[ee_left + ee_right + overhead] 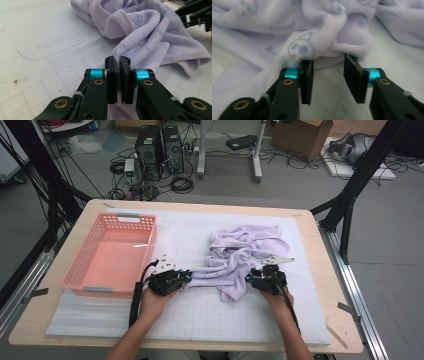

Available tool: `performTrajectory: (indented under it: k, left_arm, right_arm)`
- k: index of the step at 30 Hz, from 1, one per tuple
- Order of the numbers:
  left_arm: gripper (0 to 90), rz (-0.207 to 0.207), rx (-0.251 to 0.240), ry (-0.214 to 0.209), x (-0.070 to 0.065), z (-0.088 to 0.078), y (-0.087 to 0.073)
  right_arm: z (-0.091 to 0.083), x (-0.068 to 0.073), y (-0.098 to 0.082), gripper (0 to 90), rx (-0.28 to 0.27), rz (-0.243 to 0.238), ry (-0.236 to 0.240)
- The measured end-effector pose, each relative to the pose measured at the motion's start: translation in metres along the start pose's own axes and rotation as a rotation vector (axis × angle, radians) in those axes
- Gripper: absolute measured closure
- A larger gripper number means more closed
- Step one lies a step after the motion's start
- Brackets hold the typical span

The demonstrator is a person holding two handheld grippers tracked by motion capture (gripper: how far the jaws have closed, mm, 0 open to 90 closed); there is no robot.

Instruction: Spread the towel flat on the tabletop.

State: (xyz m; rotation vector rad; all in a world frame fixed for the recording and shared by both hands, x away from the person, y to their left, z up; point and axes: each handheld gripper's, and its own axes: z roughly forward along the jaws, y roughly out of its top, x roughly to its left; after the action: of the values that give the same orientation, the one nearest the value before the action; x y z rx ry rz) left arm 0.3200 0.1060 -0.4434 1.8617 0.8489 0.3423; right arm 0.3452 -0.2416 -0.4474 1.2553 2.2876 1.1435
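Since my left gripper (119, 65) already pinches a hem of the lavender towel (245, 252), the step in hand looks like getting a second grip w/ my right gripper (328, 65) so the cloth can be spread or folded. To do that well, I'd say: push the right jaws fwd until the rolled edge sits deep between the pads, not just at the tips, then close on one layer only. Keep the left hand low & steady so the hem doesn't slip out. Don't lift before both sides bite.

Left jaws: together, clamped on a thin fold of towel; the rest of the cloth bunches ahead of them & to their right.

Right jaws: apart, roughly half open, nothing clamped. A thick towel fold w/ a printed face lies right at the tips, across the gap; the left pad looks to be touching it, the right pad just under its edge. Bare mat (332, 95) shows between the pads.

Pink basket (107, 252) sits beyond my left hand (152, 301), apart from the towel.
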Motion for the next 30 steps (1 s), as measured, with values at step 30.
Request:
performTrajectory:
  k: [30]
  left_arm:
    - [84.9, -0.037, -0.014, -0.079, -0.008, -0.003, -0.003]
  right_arm:
    - [-0.094, -0.034, 0.006, 85.6, 0.023, -0.139, -0.303]
